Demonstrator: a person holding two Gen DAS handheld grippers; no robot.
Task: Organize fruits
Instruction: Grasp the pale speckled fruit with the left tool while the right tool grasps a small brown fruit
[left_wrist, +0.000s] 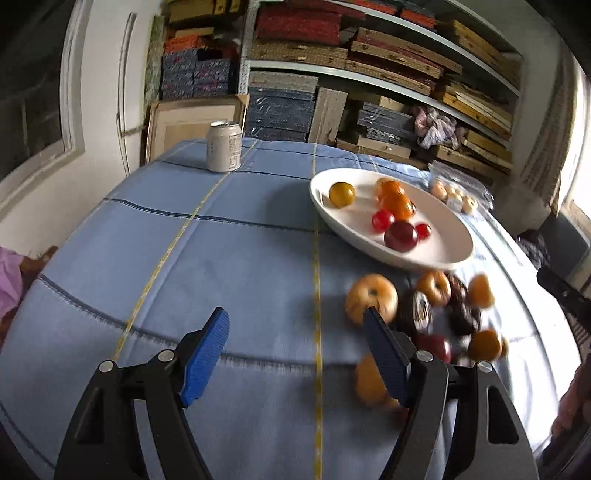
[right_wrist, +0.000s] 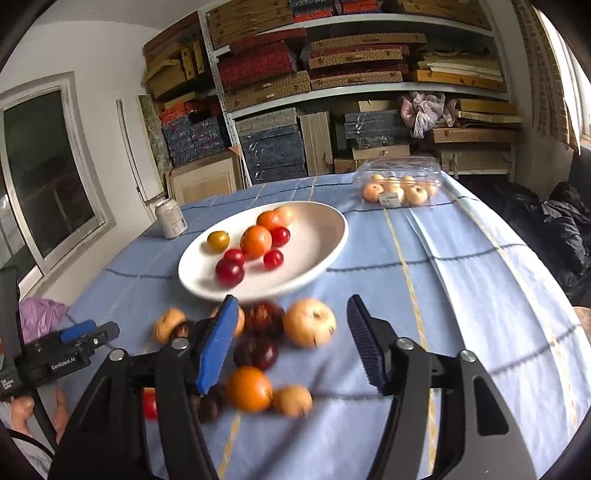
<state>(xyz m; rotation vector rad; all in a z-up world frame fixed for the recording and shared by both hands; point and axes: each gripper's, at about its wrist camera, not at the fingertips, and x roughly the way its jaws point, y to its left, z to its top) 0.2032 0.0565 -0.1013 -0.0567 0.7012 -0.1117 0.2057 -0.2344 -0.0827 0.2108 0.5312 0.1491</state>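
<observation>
Fruit is lying in two groups on the blue tablecloth (right_wrist: 461, 280): a sorted set inside the white bowl (right_wrist: 325, 254) toward the middle of the tabletop, and a loose pile (right_wrist: 258, 350) just beside the bowl's near rim, toward the near edge. Inside the bowl, oranges (right_wrist: 256, 242), red plums (right_wrist: 229, 272) and one yellowish fruit (right_wrist: 218, 240) are sitting apart from each other, likely because they are being gathered there one at a time. The loose pile is mixing a pale apple (right_wrist: 309, 326), an orange (right_wrist: 249, 388), dark plums (right_wrist: 260, 352) and smaller pale fruits, all touching or nearly so, and is probably waiting to be moved into the bowl.

The right gripper (right_wrist: 291, 341) is hovering over the pile with its jaws standing apart and nothing between the pads, so it seems to be lining up for the next pick, perhaps the apple. The left gripper (left_wrist: 295, 354) is also standing open and empty over bare cloth, left of the pile, as if leaving room for the other.

Farther out, a clear plastic box of pale fruit (right_wrist: 397, 181) is resting near the far right corner, and a drink can (right_wrist: 171, 218) is standing near the far left edge. Shelves of stacked boxes (right_wrist: 332, 74) are filling the wall behind the table.
</observation>
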